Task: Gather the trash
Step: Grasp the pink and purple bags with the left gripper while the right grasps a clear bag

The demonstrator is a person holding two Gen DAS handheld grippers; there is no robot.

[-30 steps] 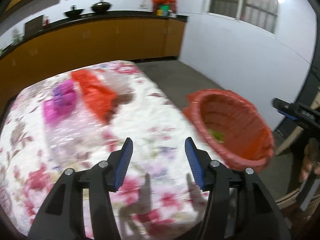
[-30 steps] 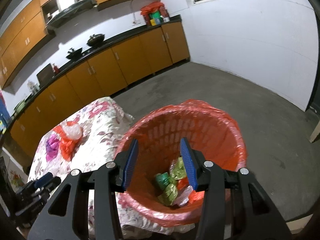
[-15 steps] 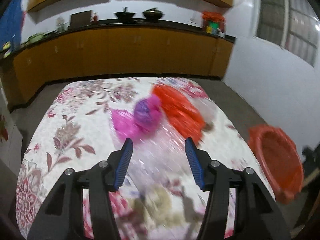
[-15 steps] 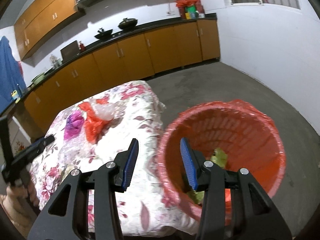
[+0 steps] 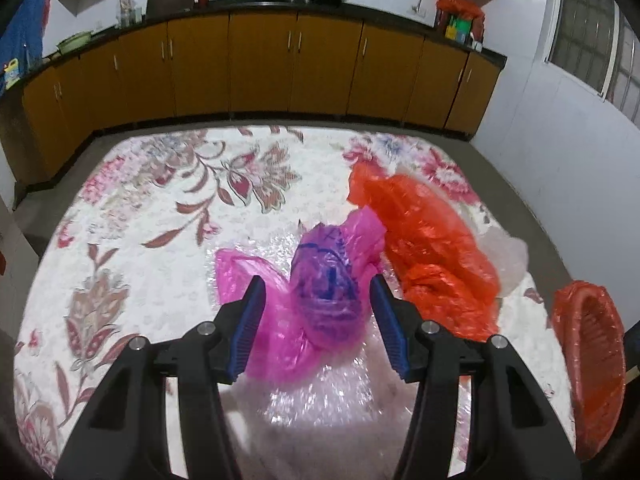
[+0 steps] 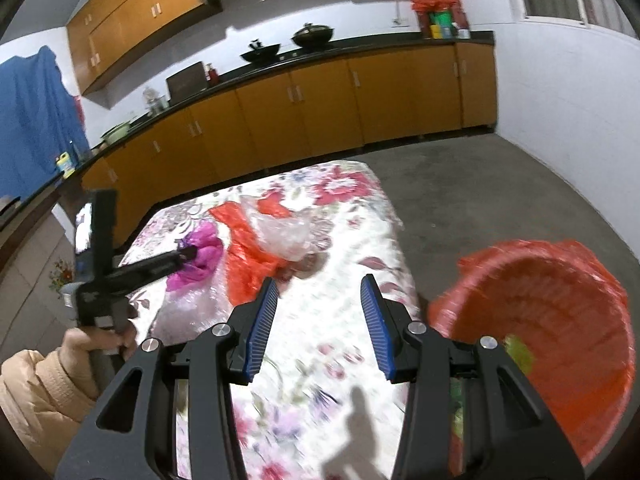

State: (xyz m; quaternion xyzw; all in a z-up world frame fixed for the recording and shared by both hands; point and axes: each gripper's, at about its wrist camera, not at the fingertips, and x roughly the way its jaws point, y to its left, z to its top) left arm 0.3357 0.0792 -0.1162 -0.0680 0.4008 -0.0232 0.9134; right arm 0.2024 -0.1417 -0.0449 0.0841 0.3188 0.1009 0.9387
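A crumpled pink and purple plastic bag [image 5: 320, 300] lies on the floral tablecloth [image 5: 160, 208], on top of clear bubble wrap [image 5: 320, 388]. My left gripper [image 5: 318, 320] is open with its jaws on either side of the pink bag. An orange plastic bag [image 5: 432, 240] and a clear plastic bag [image 5: 504, 256] lie to its right. The red bin [image 6: 552, 340], lined with red plastic, stands off the table's right edge with trash inside. My right gripper [image 6: 318, 324] is open and empty above the table's near right part, beside the bin.
Orange kitchen cabinets [image 5: 280, 64] with a dark counter, pots and jars line the back wall. A white wall [image 5: 568, 152] with a window is at the right. Grey floor surrounds the table. A blue cloth [image 6: 36, 120] hangs at the far left.
My left gripper has swung from the bin side to the trash pile and closed in around the pink bag. My right gripper has moved back from over the bin to the table's edge.
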